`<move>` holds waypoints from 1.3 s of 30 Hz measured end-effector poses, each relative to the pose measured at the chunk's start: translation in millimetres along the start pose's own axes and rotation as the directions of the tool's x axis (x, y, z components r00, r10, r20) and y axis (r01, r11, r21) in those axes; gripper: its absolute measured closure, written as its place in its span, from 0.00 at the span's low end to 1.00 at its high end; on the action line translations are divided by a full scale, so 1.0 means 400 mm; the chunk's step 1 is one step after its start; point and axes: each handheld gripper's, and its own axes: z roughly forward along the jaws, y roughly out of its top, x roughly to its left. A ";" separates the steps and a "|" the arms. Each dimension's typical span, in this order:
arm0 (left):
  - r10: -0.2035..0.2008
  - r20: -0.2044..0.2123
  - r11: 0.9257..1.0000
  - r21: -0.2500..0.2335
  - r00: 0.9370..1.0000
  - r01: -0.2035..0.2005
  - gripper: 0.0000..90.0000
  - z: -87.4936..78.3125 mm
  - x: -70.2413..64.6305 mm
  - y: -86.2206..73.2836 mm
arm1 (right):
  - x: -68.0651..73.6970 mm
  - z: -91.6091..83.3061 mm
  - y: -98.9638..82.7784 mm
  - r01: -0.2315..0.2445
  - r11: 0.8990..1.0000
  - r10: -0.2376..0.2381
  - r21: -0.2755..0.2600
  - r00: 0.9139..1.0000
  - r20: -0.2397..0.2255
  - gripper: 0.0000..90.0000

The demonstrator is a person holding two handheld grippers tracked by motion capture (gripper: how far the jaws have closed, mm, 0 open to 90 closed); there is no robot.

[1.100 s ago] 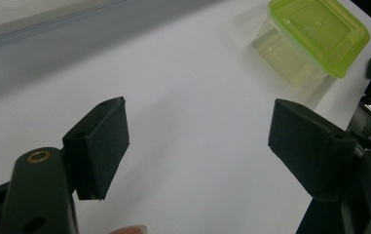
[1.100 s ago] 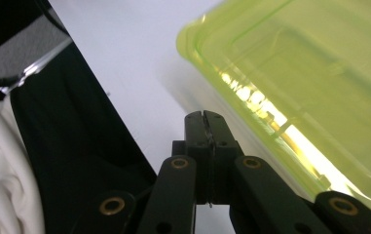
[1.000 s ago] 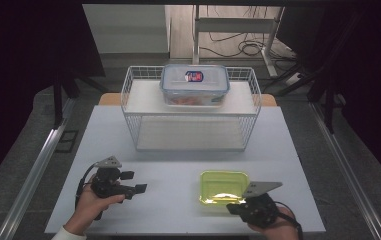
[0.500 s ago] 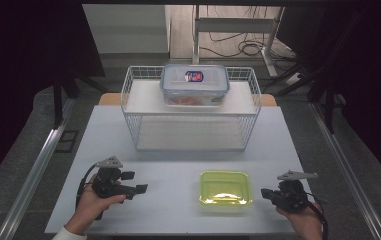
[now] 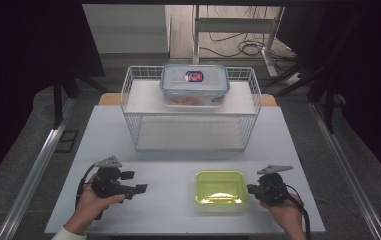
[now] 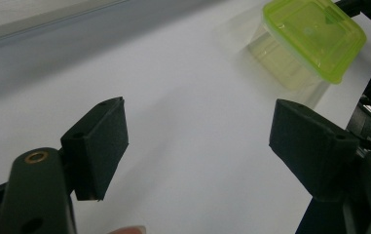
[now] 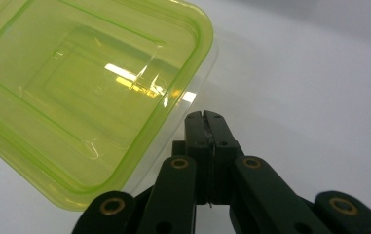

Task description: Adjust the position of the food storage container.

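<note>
A small container with a yellow-green lid [image 5: 221,189] sits on the white table near the front, right of centre. Its lid [image 7: 83,83] and its clear body show close up in the right gripper view. My right gripper [image 5: 251,189] rests on the table just right of the container, its jaws pressed together with nothing between them [image 7: 205,119]. My left gripper [image 5: 139,189] is held over the table at the front left, jaws wide apart and empty [image 6: 197,141], pointing toward the container [image 6: 314,36].
A white wire basket [image 5: 190,107] stands at the back middle of the table. A clear food box with a blue-rimmed lid [image 5: 194,82] lies on its top shelf. The table's front edge [image 5: 178,231] runs just before my hands.
My right gripper drew back from the container's front right corner to its right side and now rests beside it, shut. The left gripper and the container stayed put.
</note>
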 end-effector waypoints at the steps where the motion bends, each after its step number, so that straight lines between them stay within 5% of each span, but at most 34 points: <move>1: -0.001 0.000 1.000 0.001 1.000 0.001 0.24 0.001 0.000 0.000 | 0.007 0.005 0.008 0.012 1.000 -0.012 0.000 1.000 -0.001 1.00; 11: 0.000 0.000 1.000 0.003 1.000 0.000 0.24 0.002 0.001 0.000 | 0.131 0.076 0.075 0.127 0.992 -0.125 0.019 0.989 -0.079 1.00; 15: 0.000 0.000 1.000 0.002 1.000 0.000 0.24 0.002 0.001 0.000 | 0.156 0.089 0.089 0.145 0.989 -0.144 0.012 0.986 -0.088 1.00; 24: -0.001 -0.001 1.000 -0.002 1.000 0.001 0.24 0.001 -0.002 -0.001 | 0.155 0.105 0.093 0.146 0.989 -0.145 0.001 0.982 -0.119 1.00; 32: -0.026 -0.021 0.999 -0.031 0.999 0.025 0.23 -0.005 -0.008 0.002 | 0.118 0.054 0.089 0.093 0.994 -0.099 -0.058 0.989 -0.111 1.00; 37: -0.046 -0.020 0.998 -0.035 0.999 0.045 0.22 0.000 -0.017 0.007 | 0.104 0.029 0.087 0.066 0.994 -0.078 -0.090 0.986 -0.145 0.99; 39: -0.051 -0.015 0.998 -0.038 0.999 0.050 0.22 0.003 -0.025 0.009 | 0.100 0.022 0.086 0.046 0.993 -0.065 -0.109 0.983 -0.171 0.91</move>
